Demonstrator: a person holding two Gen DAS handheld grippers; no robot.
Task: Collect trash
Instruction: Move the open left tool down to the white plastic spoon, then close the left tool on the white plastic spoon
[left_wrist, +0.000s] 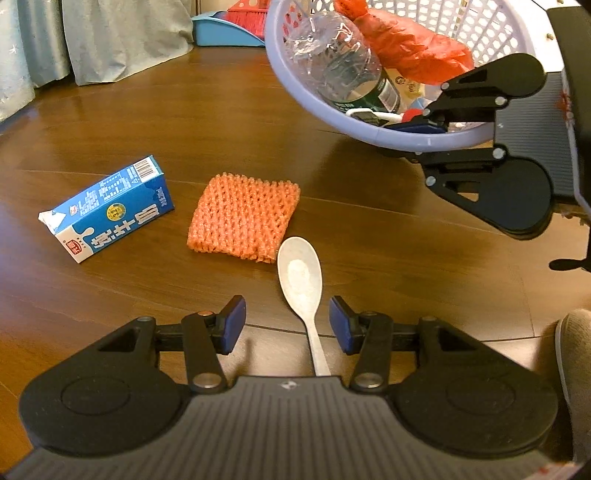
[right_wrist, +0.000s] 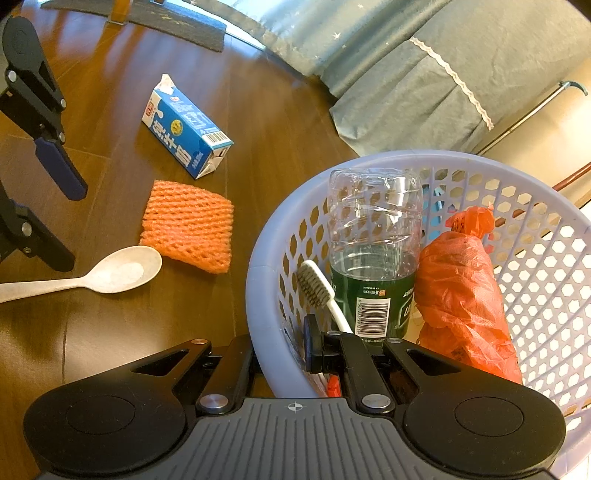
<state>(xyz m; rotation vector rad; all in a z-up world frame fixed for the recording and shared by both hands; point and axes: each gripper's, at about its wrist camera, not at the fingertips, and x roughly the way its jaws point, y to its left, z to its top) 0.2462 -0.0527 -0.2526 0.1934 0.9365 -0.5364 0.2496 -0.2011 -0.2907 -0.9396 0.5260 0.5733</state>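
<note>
Three pieces of trash lie loose on the wooden floor (left_wrist: 110, 118): a spoon (left_wrist: 301, 280), an orange foam net (left_wrist: 242, 218) touching the spoon's bowl, and a blue carton (left_wrist: 110, 210) on its side just beyond the net. The left gripper (left_wrist: 287, 325) hangs low over the spoon with its blue pads (left_wrist: 232, 325) spread wide, the handle running between them nearer the right-hand pad, which reads as a line-up for a pinch on the thin neck, where the fingers can get under the rounded shape. The right gripper (right_wrist: 280, 350) is pressed onto the near rim of the lavender basket (right_wrist: 258, 280), one finger inside the wall and one outside, so the basket is carried tilted toward the floor items; that keeps its mouth close for drops. Already inside are a clear bottle (right_wrist: 373, 251) lying neck-down, a knotted orange bag (right_wrist: 461, 291), a toothbrush (right_wrist: 317, 288) and some smaller bits I cannot identify. My judgement: the spoon comes next, then net and carton. The smooth handle could slip from a shallow pinch, and the basket's lean could let the bottle roll toward the rim.
</note>
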